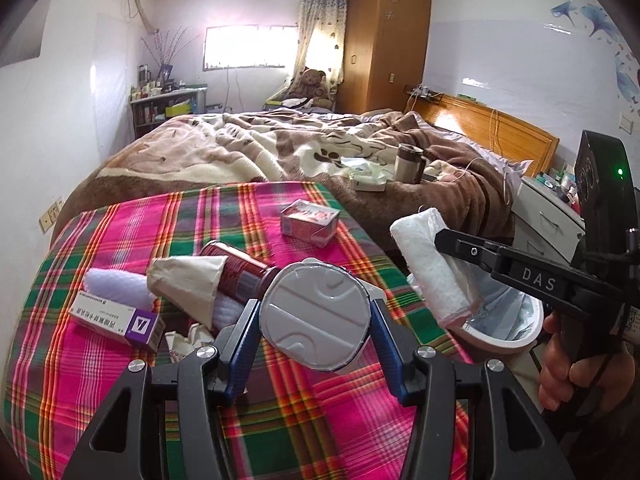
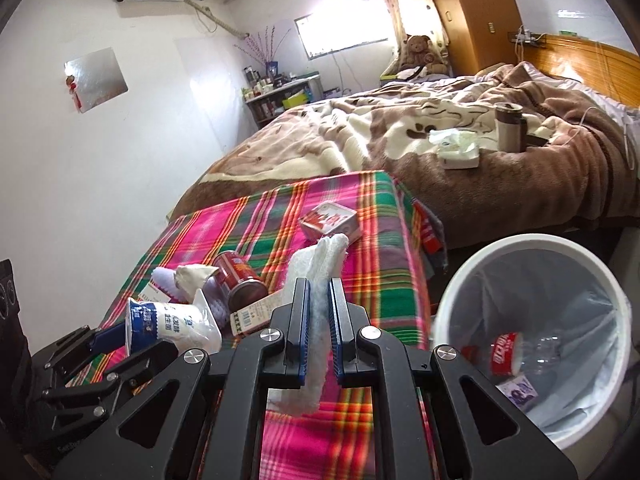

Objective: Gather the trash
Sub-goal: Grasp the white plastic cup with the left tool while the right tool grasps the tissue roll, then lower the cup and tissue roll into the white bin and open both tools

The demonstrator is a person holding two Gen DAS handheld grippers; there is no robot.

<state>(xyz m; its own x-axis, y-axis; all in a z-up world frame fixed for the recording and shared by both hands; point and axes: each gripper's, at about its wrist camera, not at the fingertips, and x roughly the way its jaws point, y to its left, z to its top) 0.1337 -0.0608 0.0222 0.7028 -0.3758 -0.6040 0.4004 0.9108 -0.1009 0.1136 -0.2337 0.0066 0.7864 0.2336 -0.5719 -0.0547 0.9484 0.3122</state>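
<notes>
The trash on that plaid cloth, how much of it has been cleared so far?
Partly done: the white bin already holds a crushed bottle. In hand: the right gripper pinches a white wad and the left gripper grips a yogurt cup. Left on the plaid cloth: a red can, two small boxes and crumpled paper.

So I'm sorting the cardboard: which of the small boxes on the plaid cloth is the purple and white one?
The flat medicine box at the cloth's near left edge, beside the crumpled paper. The other box, farther back, is red and white.
</notes>
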